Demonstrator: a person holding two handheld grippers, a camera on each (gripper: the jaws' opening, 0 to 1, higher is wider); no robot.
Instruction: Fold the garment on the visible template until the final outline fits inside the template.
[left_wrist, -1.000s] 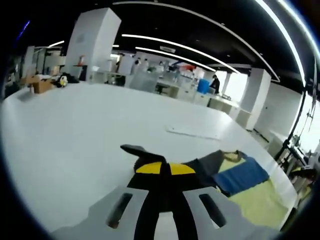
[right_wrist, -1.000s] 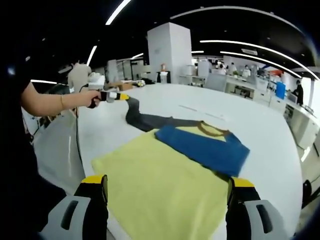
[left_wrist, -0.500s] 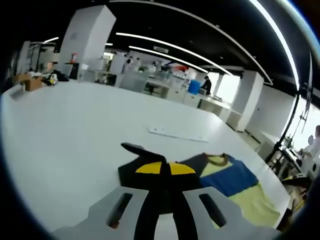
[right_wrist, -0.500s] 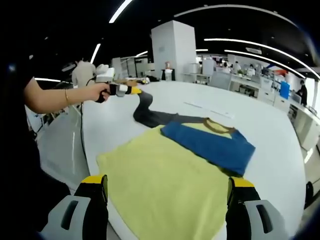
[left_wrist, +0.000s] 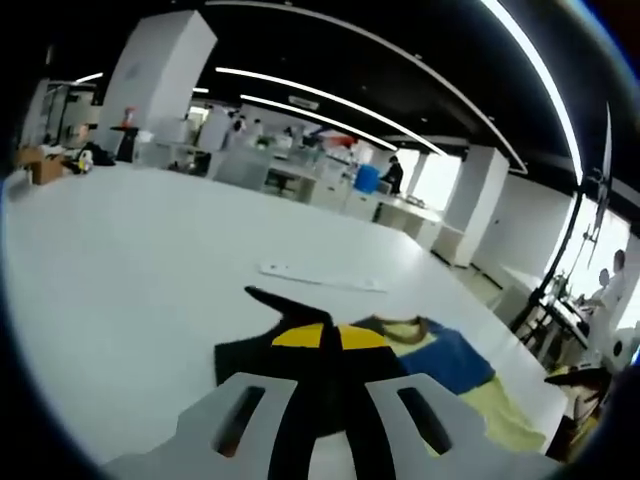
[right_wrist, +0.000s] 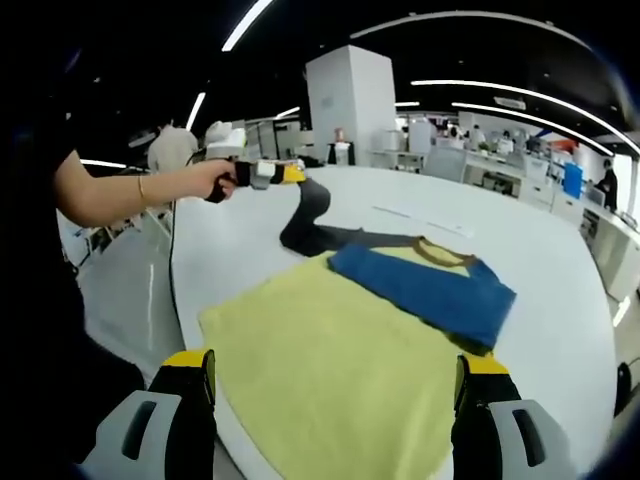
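So here's where I'm at: the shirt (right_wrist: 370, 330) is spread on the white worktop (right_wrist: 540, 240), yellow body toward my right claw (right_wrist: 335, 385), with the blue sleeve (right_wrist: 425, 290) already folded across the chest just below the collar (right_wrist: 437, 252). My left claw (right_wrist: 290, 174) is clamped on the end of the dark grey sleeve (right_wrist: 310, 225) and has it lifted up and away from the shirt, so the sleeve rises off the worktop in a twisted strip. I reckon that's on purpose: holding it taut and raised should let me swing it over the body like the blue one, instead of dragging it. From the left gripper view you can see the same claw (left_wrist: 330, 335) pinched shut with dark cloth bunched right at the yellow tips, and the shirt beyond it. The right claw is just hanging open near the hem edge of the shirt, gripping nothing, probably waiting to pin or smooth the fold. What bugs me: I can't make out any template outline around or under the shirt, so I can't tell if it fits yet. The hem is cut off behind the right claw's jaws, and the cuff itself is hidden inside the left claw. There's also a pale flat strip (left_wrist: 320, 279) on the worktop past the collar, no idea what it is.
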